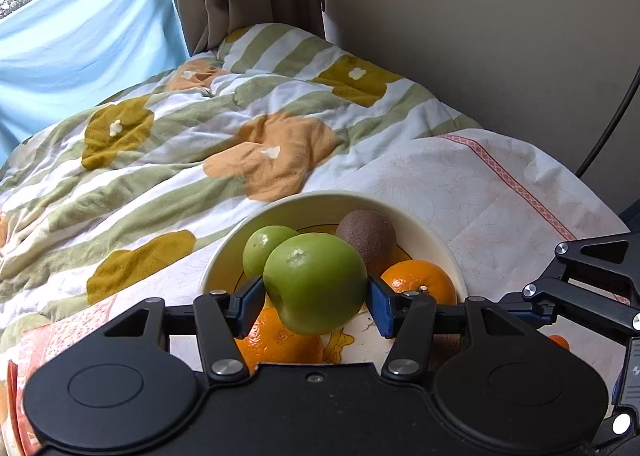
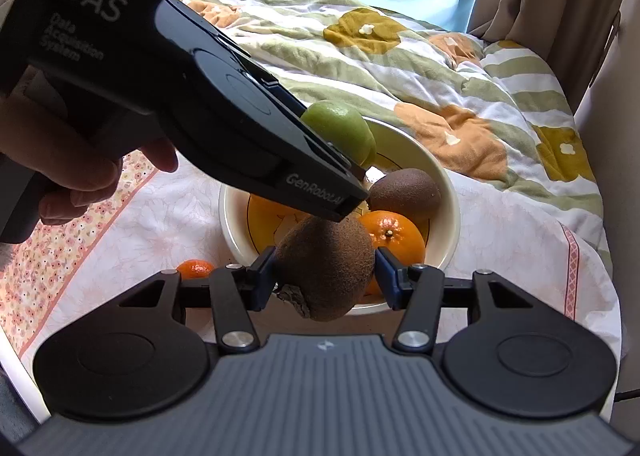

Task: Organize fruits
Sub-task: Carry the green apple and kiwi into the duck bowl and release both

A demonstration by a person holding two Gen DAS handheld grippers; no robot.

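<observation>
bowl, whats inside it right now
Inside the bowl: a small green fruit, a kiwi and oranges. The held green apple and left gripper cover part of its floor.

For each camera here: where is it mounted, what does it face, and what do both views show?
Left wrist: on the left hand-held gripper, facing the bowl and bed; holds a green apple.
Right wrist: on the right hand-held gripper, holding a kiwi; the person's hand shows.
Shared: bowl, apple, orange.

Green apple (image 1: pixel 315 283), kiwi (image 2: pixel 326 266) clamped above fruit-filled bowl (image 1: pixel 436 240).
</observation>
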